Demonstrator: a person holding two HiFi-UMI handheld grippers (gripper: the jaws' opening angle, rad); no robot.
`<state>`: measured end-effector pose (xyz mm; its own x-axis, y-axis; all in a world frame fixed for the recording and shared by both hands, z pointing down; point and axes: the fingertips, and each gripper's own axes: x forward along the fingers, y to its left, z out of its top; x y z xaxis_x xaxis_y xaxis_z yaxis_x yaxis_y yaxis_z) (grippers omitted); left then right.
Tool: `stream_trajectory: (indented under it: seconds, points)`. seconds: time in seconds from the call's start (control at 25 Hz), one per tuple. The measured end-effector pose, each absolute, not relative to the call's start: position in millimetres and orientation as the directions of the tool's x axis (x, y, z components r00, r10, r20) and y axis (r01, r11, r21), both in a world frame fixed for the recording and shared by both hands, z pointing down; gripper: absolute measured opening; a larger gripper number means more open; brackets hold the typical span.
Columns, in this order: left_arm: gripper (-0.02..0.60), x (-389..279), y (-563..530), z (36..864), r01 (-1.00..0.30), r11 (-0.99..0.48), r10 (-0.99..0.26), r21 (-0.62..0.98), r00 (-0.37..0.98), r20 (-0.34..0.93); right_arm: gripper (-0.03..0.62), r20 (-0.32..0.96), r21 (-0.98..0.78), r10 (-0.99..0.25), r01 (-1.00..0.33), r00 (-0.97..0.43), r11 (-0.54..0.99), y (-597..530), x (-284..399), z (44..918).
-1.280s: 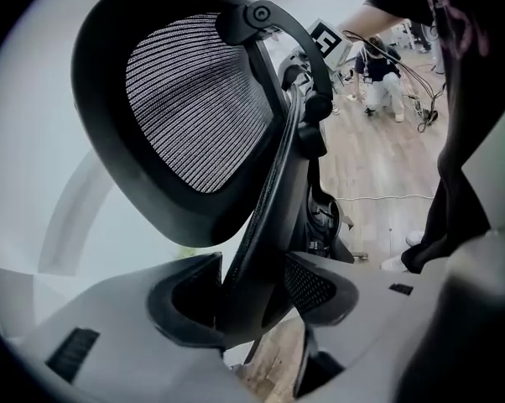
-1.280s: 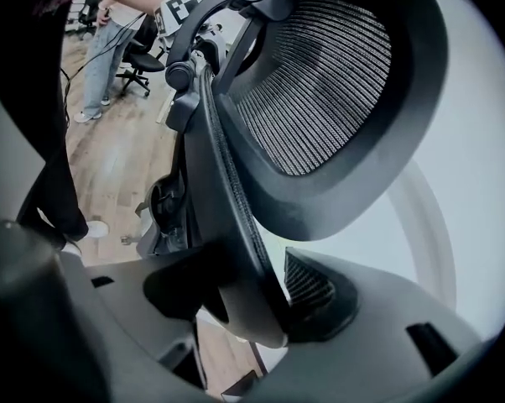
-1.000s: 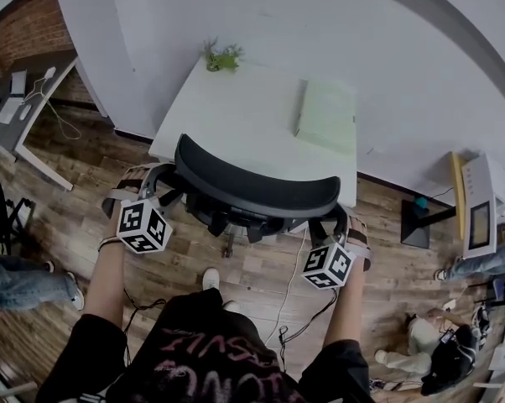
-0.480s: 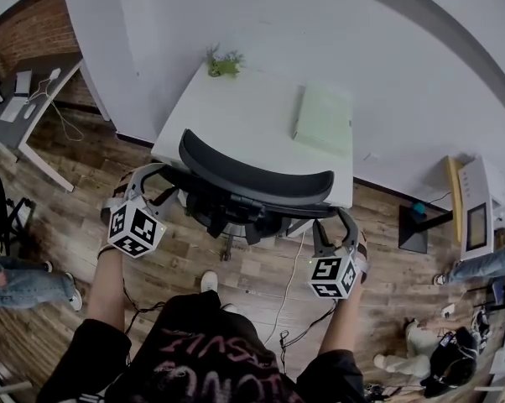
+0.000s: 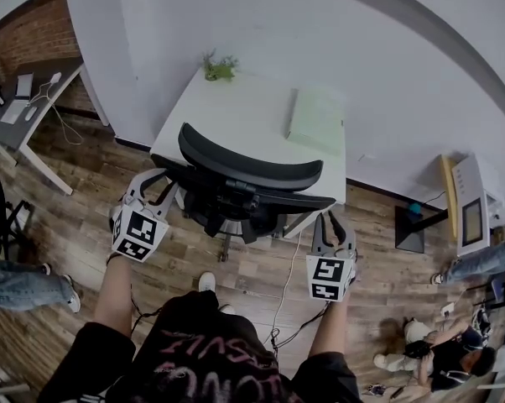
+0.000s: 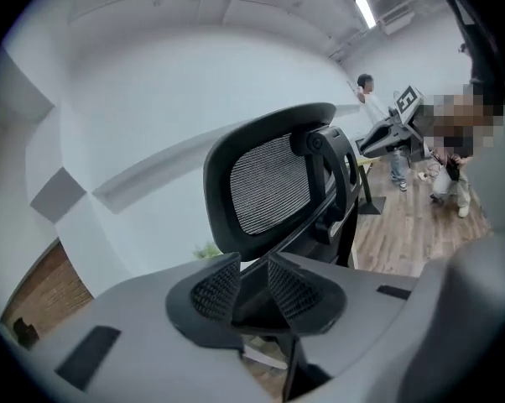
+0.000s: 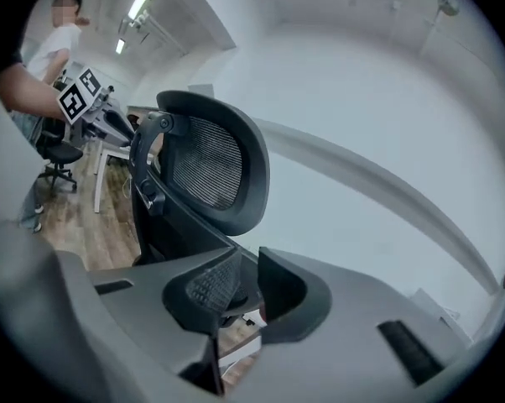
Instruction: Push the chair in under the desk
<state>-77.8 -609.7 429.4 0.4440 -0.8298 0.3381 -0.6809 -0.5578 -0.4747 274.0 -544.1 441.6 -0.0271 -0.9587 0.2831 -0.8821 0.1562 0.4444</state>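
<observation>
The left gripper [image 6: 252,288] has just been closing. Its two mesh-faced jaws now stand close together, clamped on a dark part of the chair [image 6: 269,183] that fills the gap between them. The right gripper [image 7: 248,284] has also just been closing. Its jaws are narrower still and pinch a thin dark edge of the same chair.

In the head view, the left gripper sits left of centre and the right gripper lower right of centre, one at each side of the chair. Each carries a marker cube, the left one [image 5: 139,232] and the right one [image 5: 328,277], with the person's bare forearms running down to the bottom of the frame.

The black chair is in the middle of the frame. Its curved mesh back lies across the near edge of the white desk [image 5: 244,107]. The seat is hidden beneath the back, so how far it sits under the desk cannot be told.

On the desk, a pale green pad [image 5: 320,117] lies at the right and a small plant [image 5: 219,67] stands at the far edge by the white wall [image 5: 261,15]. Wooden floor [image 5: 76,217] surrounds the desk.
</observation>
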Motion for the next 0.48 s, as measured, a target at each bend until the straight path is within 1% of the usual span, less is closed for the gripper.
stream_trajectory:
  seconds: [0.08,0.2,0.36,0.48]
  points:
    - [0.101,-76,-604,427,-0.699,-0.551,-0.834,-0.455,0.445,0.326,0.057,0.280,0.420,-0.960,-0.895,-0.030,0.150,-540,273,441]
    - [0.073,-74,-597,422,-0.733,-0.538,-0.843,-0.417,0.449,0.298,0.043,0.266,0.359,-0.963,-0.924,-0.036,0.133,-534,272,439]
    - [0.038,-73,-587,416,-0.777,-0.512,-0.858,-0.366,0.442,0.261,0.035,0.240,0.283,-0.970,-0.954,-0.027,0.097,-525,273,435]
    - [0.018,-73,-578,412,-0.796,-0.500,-0.865,-0.342,0.441,0.239,0.032,0.231,0.261,-0.972,-0.961,-0.033,0.095,-517,269,434]
